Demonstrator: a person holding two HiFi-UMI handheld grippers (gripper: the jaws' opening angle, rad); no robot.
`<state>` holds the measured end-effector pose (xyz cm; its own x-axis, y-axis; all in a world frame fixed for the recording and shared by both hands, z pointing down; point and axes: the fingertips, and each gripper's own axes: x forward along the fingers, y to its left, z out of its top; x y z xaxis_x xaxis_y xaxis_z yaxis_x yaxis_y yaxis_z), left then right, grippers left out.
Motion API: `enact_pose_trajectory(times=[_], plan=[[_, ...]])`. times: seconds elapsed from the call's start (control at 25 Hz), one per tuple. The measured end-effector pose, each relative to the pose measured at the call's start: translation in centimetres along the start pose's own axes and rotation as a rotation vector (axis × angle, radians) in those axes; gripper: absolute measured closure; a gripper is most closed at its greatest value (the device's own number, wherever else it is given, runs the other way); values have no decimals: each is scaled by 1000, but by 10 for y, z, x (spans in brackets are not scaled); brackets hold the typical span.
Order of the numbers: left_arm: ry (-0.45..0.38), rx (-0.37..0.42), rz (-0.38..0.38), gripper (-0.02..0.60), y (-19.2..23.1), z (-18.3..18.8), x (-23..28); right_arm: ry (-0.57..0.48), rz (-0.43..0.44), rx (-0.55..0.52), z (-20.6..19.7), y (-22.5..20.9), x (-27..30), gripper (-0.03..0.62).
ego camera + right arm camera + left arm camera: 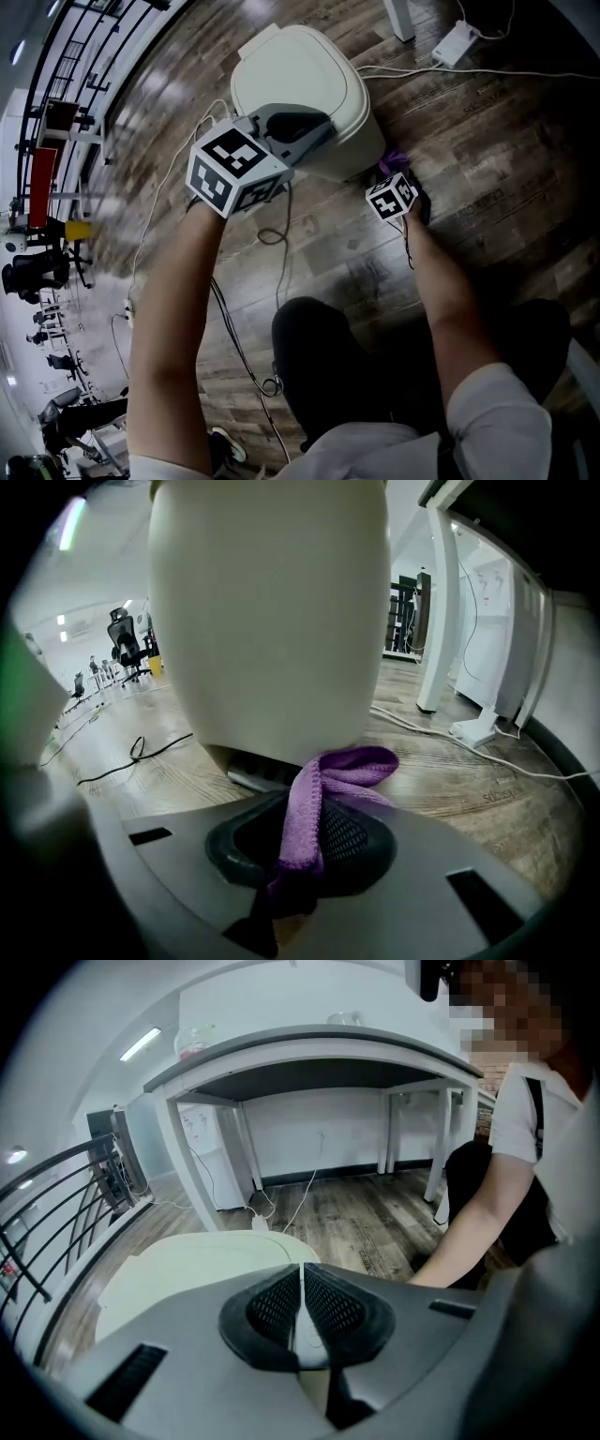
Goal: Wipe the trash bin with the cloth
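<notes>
Now the fingers of the right gripper clamp the purple cloth, its bunched end just beyond their tips against the base of the trash bin, while the left gripper holds its fingers closed and empty over the lid.
</notes>
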<state>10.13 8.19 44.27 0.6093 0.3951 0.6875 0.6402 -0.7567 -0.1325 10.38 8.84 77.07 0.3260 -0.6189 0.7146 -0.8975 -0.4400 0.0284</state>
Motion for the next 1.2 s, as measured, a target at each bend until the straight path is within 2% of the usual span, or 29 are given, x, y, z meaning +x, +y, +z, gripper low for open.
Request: enact_pose_trajectory(times=[0.32, 0.68, 0.92, 1.2], plan=[[1, -4, 1, 568, 0, -1, 0, 38, 14, -115, -5, 14, 14, 526], [2, -3, 1, 568, 1, -1, 0, 15, 122, -243, 11, 73, 17, 526], [-3, -2, 11, 568, 0, -2, 2, 0, 226, -333, 12, 125, 12, 526], [-11, 5, 58, 568, 2, -3, 1, -63, 392, -528, 18, 191, -27, 526]])
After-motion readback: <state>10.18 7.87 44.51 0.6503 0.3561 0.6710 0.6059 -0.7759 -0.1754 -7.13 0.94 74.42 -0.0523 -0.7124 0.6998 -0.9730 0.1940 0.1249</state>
